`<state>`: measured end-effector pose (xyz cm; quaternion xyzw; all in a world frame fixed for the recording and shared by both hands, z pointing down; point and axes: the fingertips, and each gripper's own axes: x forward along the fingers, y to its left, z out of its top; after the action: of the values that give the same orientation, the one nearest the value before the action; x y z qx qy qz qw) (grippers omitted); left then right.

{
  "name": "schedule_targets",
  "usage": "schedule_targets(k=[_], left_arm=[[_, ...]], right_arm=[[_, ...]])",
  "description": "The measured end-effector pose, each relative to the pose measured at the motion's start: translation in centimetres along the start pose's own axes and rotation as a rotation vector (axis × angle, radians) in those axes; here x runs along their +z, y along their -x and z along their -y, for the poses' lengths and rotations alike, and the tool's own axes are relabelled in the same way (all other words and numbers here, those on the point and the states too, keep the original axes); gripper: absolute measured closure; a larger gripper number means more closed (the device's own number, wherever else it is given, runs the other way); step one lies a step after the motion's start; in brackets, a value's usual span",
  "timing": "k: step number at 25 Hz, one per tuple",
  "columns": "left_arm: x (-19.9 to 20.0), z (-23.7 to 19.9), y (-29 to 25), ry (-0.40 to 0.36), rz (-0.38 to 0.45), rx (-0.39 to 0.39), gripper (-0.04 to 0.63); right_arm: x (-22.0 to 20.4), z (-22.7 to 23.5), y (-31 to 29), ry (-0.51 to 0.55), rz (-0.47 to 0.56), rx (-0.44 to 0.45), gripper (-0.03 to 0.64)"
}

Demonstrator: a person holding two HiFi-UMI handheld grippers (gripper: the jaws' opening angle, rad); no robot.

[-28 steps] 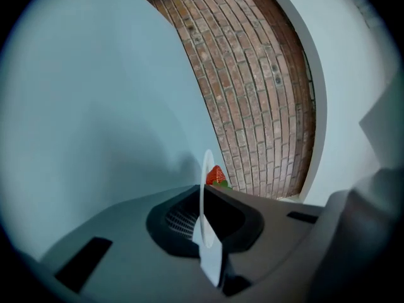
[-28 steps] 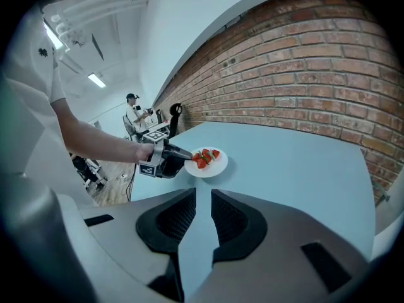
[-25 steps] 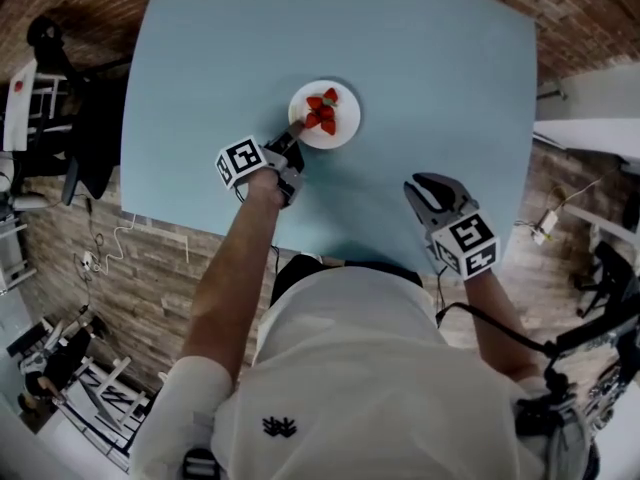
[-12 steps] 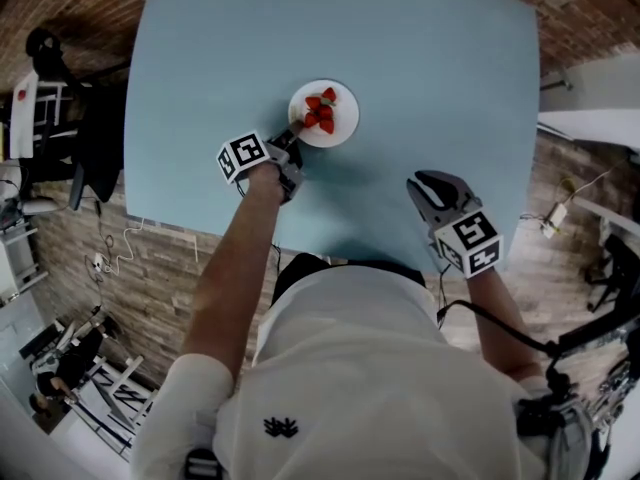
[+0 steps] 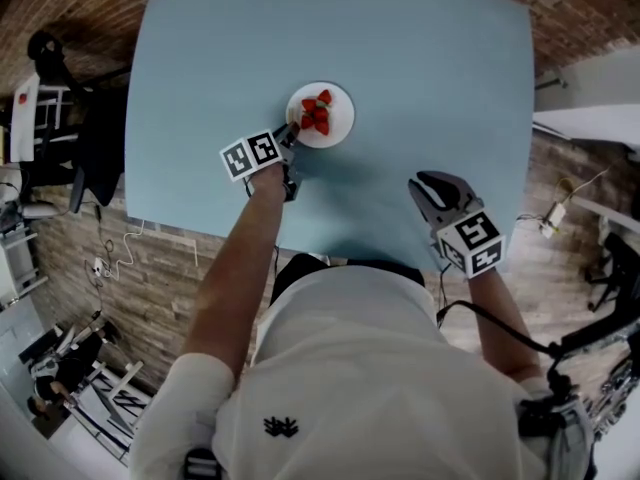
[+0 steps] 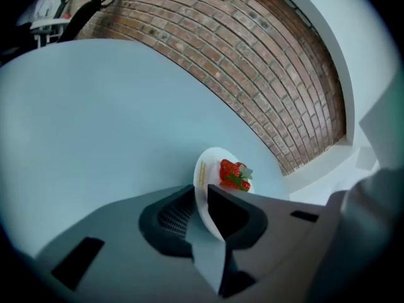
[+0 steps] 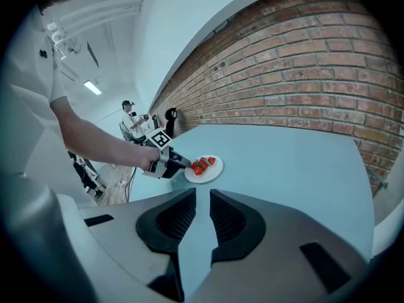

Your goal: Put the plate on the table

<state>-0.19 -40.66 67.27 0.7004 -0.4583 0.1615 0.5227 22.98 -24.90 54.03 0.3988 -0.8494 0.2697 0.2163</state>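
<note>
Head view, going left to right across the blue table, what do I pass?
left gripper → plate that it grips by the rim, carrying strawberries → right gripper, open and empty

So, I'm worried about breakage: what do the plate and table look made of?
Plate: white, smooth, thin-rimmed, faint sheen; ceramic or melamine, unclear which. Table: even matte light-blue top, no grain; probably laminate or paint.
</note>
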Motion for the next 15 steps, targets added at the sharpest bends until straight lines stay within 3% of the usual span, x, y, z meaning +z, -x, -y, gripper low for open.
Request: schedule_targets(k=[5,12,15], left_arm=[[0.2,-0.2,0.5,-0.071,0.01,0.034,0.523],[0.5,0.4,2.9,-0.151,0.031,0.016,0.523],[0.1,1.5,3.8,-0.229,0.001,0.029,0.523]], right_arm=[[0.5,-0.2,0.5,0.011,0.013,-0.014,0.545],[0.7,-2.0,0.3,0.036,0.02,-0.015,0.545],[1.2,-2.5,0.1,0.053,0.028,-0.009,0.545]])
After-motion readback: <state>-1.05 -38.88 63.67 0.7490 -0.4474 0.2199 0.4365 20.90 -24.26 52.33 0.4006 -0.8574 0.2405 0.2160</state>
